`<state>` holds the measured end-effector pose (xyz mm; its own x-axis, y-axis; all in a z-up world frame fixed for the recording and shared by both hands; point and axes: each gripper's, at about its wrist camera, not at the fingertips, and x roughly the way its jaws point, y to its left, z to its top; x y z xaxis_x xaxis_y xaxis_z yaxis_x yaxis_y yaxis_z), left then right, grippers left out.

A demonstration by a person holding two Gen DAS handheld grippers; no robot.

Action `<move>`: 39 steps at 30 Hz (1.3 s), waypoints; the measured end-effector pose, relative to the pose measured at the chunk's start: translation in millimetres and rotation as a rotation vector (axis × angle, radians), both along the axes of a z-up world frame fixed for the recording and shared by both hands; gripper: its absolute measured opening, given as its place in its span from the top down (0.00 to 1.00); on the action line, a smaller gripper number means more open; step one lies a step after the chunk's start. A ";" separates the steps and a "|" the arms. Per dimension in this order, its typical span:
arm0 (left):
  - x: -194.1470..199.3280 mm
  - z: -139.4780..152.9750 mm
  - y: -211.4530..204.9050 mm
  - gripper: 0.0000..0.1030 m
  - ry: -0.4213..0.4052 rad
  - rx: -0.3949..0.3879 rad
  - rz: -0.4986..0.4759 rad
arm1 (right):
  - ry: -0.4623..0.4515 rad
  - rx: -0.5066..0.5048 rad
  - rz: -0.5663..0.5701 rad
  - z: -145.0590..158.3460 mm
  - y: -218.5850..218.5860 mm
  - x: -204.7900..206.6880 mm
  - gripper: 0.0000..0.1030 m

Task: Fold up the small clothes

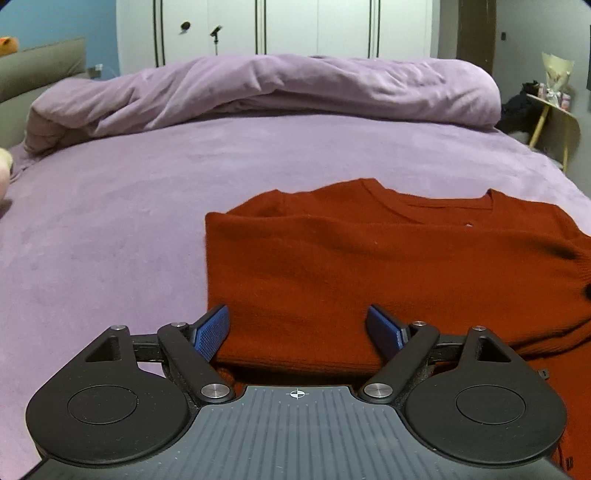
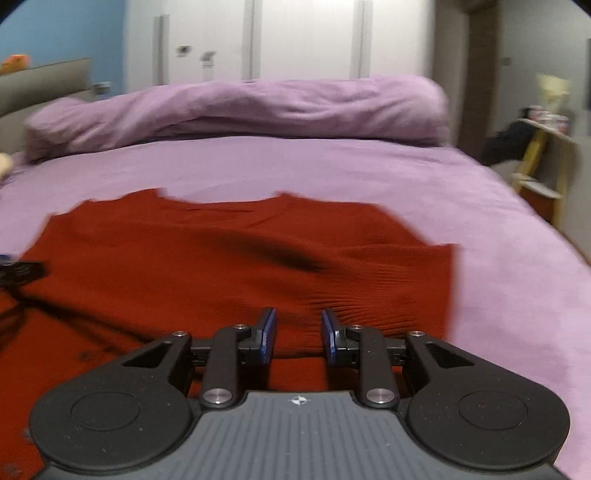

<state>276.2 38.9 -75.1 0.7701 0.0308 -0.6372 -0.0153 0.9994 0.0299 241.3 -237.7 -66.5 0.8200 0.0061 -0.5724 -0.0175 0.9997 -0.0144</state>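
Observation:
A rust-red knit sweater [image 1: 351,266] lies on the purple bed sheet [image 1: 110,221], its left side folded in with a straight left edge, neckline at the far side. My left gripper [image 1: 297,325] is wide open at the sweater's near left hem, blue pads on either side of the fabric. In the right wrist view the sweater [image 2: 221,266] fills the middle, with a folded ribbed part on the right. My right gripper [image 2: 298,328] is open with a narrow gap, low over the near hem. The left gripper shows dark at that view's left edge [image 2: 18,273].
A rolled purple duvet [image 1: 277,88] lies across the far side of the bed. A grey headboard [image 1: 37,70] stands at the left, white wardrobes [image 1: 295,26] behind. A small wooden side table [image 1: 554,118] with items stands off the bed's right edge.

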 end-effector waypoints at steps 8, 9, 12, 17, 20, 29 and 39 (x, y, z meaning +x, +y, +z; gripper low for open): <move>-4.1 5.6 20.0 0.11 0.085 -0.076 0.062 | 0.024 -0.090 -0.086 3.0 -29.5 -15.9 0.62; -9.5 6.9 26.8 0.13 0.110 -0.103 0.082 | 0.052 -0.080 -0.096 4.4 -30.8 -21.0 0.62; -43.2 12.8 42.7 0.14 0.124 -0.123 0.082 | 0.087 -0.008 -0.100 9.7 -40.0 -71.5 0.59; -133.3 14.2 55.0 0.14 0.164 -0.042 0.013 | 0.174 0.061 -0.127 13.3 -62.1 -173.8 0.58; -181.9 14.3 59.2 0.14 0.197 -0.045 -0.010 | 0.212 0.161 -0.135 21.5 -73.5 -221.9 0.55; -246.7 16.5 77.7 0.27 0.253 -0.203 0.078 | 0.295 0.394 -0.139 22.6 -98.3 -266.4 0.37; -238.0 13.1 82.0 0.68 0.324 -0.297 -0.012 | 0.382 0.643 -0.157 -3.6 -115.3 -266.6 0.89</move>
